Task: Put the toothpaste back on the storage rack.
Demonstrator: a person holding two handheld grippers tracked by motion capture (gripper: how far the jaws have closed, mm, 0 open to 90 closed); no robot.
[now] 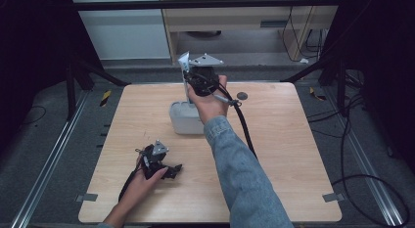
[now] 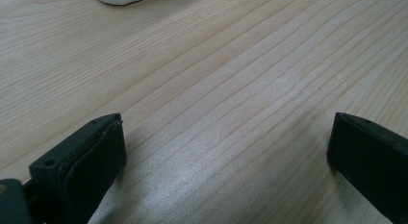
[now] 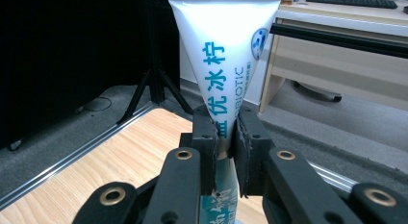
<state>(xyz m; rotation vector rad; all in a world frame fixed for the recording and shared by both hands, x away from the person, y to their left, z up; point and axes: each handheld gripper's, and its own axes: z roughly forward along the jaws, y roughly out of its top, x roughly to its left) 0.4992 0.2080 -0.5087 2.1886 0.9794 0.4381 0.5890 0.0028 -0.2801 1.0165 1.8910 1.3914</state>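
grey carpet floor; pale wooden desk behind

A white squeeze tube printed with blue Chinese characters and "BIOTIC" lettering stands upright, its flat crimped end on top. It is pinched mid-body, raised above the wooden surface's far edge.

— The table?
— Pale wood grain, smooth, with a soft sheen.
— And the tube?
— White plastic, glossy, printed in blue.
— The right gripper?
— Matt black plastic; its pads look rough, and brass-coloured metal rings sit in the arms.
— The sleeve?
— Blue denim cloth.
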